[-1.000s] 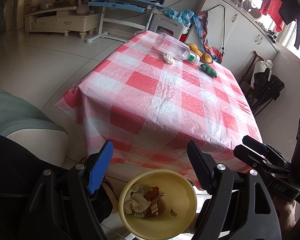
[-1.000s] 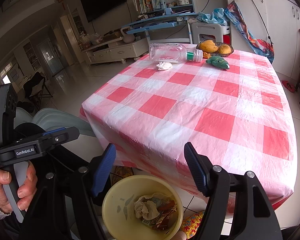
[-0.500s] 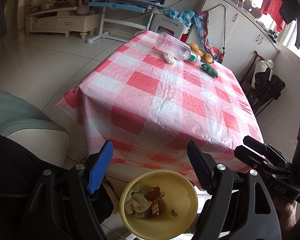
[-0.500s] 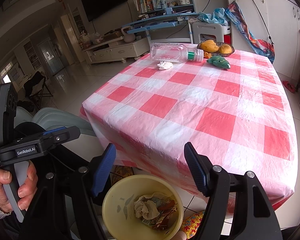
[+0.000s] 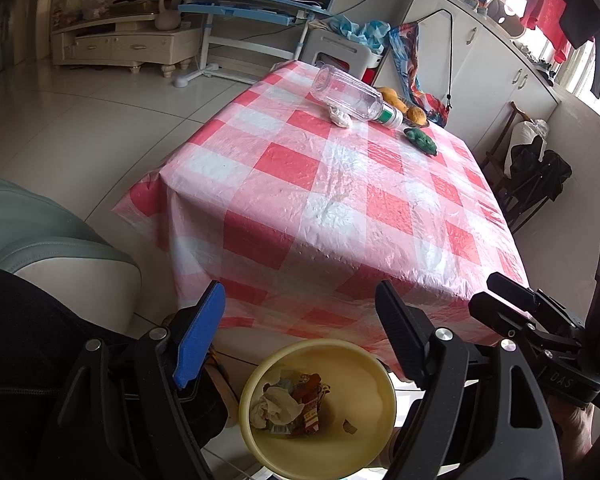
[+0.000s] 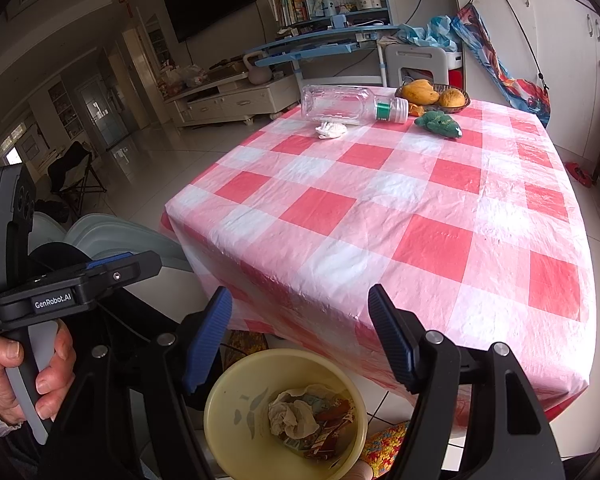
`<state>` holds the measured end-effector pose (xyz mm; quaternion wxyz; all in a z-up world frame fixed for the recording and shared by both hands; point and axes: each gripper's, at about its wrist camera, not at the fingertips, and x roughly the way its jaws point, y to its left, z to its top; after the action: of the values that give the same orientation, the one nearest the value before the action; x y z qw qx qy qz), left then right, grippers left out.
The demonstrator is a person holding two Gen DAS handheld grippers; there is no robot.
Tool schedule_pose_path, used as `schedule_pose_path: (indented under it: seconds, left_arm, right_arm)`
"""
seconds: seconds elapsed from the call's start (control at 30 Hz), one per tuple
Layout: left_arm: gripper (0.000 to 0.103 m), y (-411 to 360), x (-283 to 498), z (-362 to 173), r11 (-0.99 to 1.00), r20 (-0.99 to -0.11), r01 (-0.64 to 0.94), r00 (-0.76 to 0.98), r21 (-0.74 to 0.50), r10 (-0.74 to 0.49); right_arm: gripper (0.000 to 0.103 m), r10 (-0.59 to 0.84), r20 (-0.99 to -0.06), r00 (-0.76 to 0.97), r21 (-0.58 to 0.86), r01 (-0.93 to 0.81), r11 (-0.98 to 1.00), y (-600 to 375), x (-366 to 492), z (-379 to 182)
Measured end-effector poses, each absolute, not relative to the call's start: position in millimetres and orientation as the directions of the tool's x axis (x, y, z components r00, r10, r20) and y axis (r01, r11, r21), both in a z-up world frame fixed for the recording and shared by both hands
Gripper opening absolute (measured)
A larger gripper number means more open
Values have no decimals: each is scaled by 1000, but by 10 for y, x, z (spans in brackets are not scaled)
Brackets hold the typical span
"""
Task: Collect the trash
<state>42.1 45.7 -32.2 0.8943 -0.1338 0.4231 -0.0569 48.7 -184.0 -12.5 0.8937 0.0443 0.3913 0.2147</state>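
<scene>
Trash sits in a yellow bin (image 5: 374, 396) on the floor, just below the near edge of a table (image 5: 340, 200) covered with a red-and-white checked cloth. Inside the bin lie crumpled paper (image 6: 292, 414) and some wrappers (image 5: 306, 402), heaped toward one side of the bottom.

The left gripper (image 5: 300, 328) hangs over the bin with its jaws standing wide apart and nothing between them; the bin's rim shows through the gap. The right gripper (image 6: 300, 330) is likewise spread wide and empty, also above the bin and pointing down toward the table edge. The two grippers are close beside each other: the right wrist view shows the left one off to its left, gripped by a hand (image 6: 16, 380) around its handle, and the left wrist view shows the right one's black body at its right edge.

At the far end of the table a clear plastic bottle (image 6: 340, 105) with a green label and white cap lies on its side. A small white crumpled tissue (image 6: 331, 130) lies just in front of it, near but seemingly not touching, though the view is too distant to be sure. Beside the bottle's cap end lies a green lump (image 6: 438, 123), possibly a soft toy. Behind it a dark basket (image 6: 460, 102) holds orange-yellow fruit (image 6: 420, 92).

The near part of the cloth is bare. A pale green and white seat (image 5: 40, 240) stands left of the table.
</scene>
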Motion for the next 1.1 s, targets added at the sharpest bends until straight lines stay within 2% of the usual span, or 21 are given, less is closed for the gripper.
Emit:
schedule_pose_path:
  seconds: [1.1]
  left_arm:
    - [79, 443, 427, -332, 958, -743, -12, 634, -285, -213]
  right_arm:
    - [68, 419, -688, 593, 244, -354, 903, -1817, 485, -190]
